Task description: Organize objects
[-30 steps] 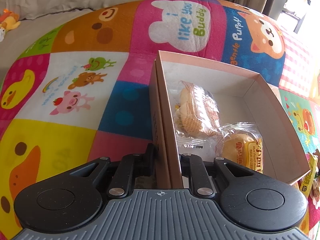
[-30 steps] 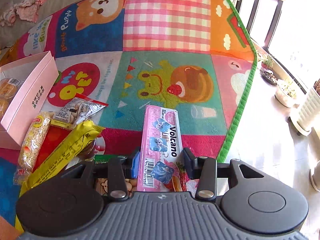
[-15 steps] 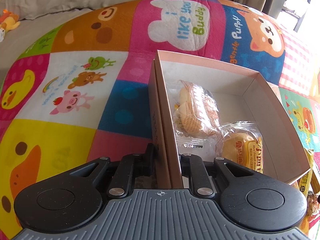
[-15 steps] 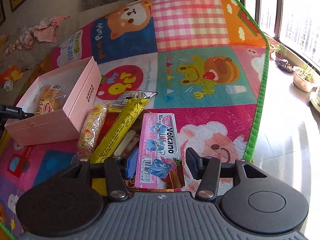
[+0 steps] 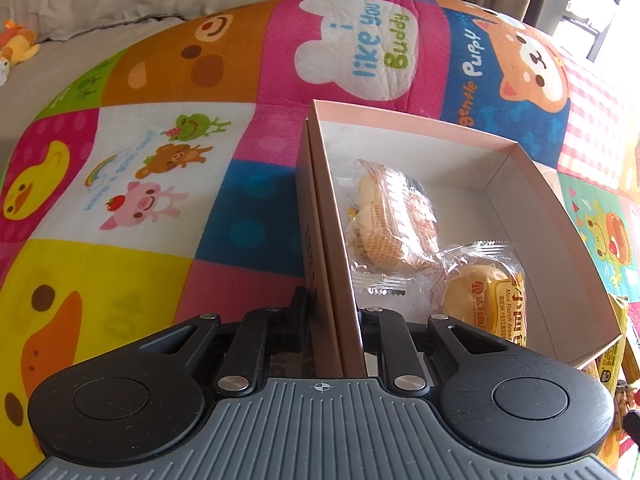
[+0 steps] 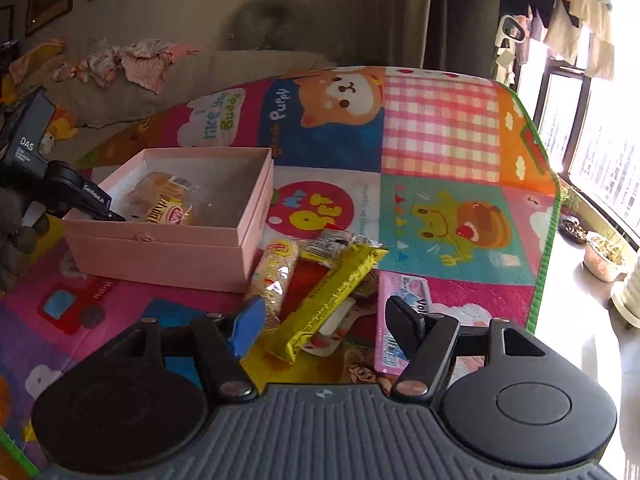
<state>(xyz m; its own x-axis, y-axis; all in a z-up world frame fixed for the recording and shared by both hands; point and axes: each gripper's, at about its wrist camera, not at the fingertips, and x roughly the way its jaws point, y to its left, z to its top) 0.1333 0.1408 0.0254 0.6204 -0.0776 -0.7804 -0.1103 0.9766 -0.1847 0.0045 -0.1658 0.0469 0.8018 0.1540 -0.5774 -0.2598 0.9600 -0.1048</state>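
An open pink box [image 5: 516,160] sits on the play mat and holds two wrapped buns [image 5: 396,220] [image 5: 486,296]. My left gripper [image 5: 334,312] is shut on the box's near left wall, one finger inside and one outside. It also shows at the left of the right wrist view [image 6: 76,196], on the box [image 6: 160,250]. My right gripper [image 6: 324,320] is open and empty above a pile of snacks: a yellow bar [image 6: 332,292], a long noodle-like pack [image 6: 276,276], a silver packet [image 6: 332,240] and a pink Volcano pack [image 6: 394,312] by the right finger.
The colourful play mat [image 6: 440,140] covers the floor. A sofa with clothes [image 6: 136,64] is behind it. The mat's green edge [image 6: 544,264] borders bare floor with plant pots [image 6: 604,252] by the window on the right.
My right gripper has opened, lifted and swung left, letting go of the pink Volcano pack, which now lies beside the right finger. The left gripper stays clamped on the box wall.
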